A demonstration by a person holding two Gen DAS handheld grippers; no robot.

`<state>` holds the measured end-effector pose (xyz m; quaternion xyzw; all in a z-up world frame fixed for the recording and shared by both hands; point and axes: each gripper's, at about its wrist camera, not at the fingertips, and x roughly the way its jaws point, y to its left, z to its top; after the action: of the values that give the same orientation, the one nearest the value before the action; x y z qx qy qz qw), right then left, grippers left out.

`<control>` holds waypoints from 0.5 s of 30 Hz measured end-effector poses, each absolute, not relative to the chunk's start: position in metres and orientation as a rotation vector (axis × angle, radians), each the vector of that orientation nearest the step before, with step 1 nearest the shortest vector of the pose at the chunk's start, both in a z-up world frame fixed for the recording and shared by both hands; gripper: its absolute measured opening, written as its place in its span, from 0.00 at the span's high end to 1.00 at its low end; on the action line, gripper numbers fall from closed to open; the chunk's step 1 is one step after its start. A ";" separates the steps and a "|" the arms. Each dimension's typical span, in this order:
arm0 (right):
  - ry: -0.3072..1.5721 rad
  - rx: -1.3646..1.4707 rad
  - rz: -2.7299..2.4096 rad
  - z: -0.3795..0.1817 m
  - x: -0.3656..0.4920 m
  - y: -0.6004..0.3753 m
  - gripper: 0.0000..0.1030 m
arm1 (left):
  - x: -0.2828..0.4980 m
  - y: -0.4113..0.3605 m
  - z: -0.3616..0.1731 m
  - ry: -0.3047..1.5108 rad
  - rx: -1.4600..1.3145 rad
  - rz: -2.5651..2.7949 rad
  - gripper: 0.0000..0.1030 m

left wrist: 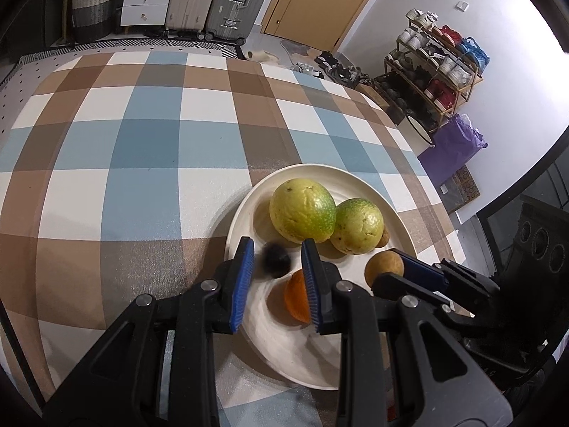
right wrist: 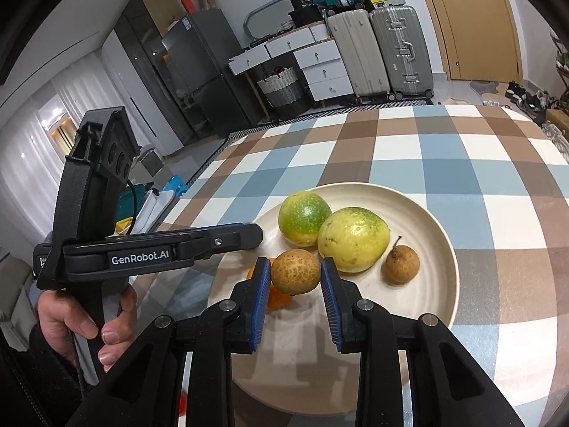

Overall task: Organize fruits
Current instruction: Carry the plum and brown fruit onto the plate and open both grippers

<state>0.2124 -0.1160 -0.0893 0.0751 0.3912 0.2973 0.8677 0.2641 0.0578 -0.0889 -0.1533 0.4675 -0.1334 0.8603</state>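
Right hand-held gripper, blue ribbed pads, sits nearest the lens w/ a round speckled tan-brown fruit dead centre between its jaws just above the cream round plate; the left pad looks to touch the skin while a sliver of gap shows at the right, so likely spread or only lightly pinching, can't say for sure. Left hand-held gripper is spread, a blurred dark fuzzy fruit in its gap over the near plate rim, an orange citrus piece just below-right of it. Farther on the plate lie two big yellow-green round fruits touching each other and a small brown stemmed fruit beside them, all on the blue-brown-white checked counter; the tan fruit has no real long axis, so approach angle matters little, and the right is the nearer one to it.
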 end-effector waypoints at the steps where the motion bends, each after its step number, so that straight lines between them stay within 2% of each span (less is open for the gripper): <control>1: 0.816 0.150 0.618 -0.089 0.212 -0.115 0.71 | 0.264 0.058 -0.088 0.978 -0.320 -0.280 0.77; 4: 0.808 0.142 0.614 -0.089 0.211 -0.114 0.65 | 0.263 0.057 -0.085 0.969 -0.312 -0.277 0.77; 6: 0.788 0.145 0.608 -0.086 0.208 -0.115 0.53 | 0.261 0.057 -0.083 0.965 -0.307 -0.273 0.77; 15: 0.750 0.155 0.606 -0.073 0.194 -0.125 0.53 | 0.243 0.056 -0.068 0.927 -0.261 -0.242 0.77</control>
<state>0.1942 -0.1251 -0.0734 0.0744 0.3601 0.2912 0.8832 0.2434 0.0564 -0.0681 -0.1251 0.4447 -0.1160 0.8793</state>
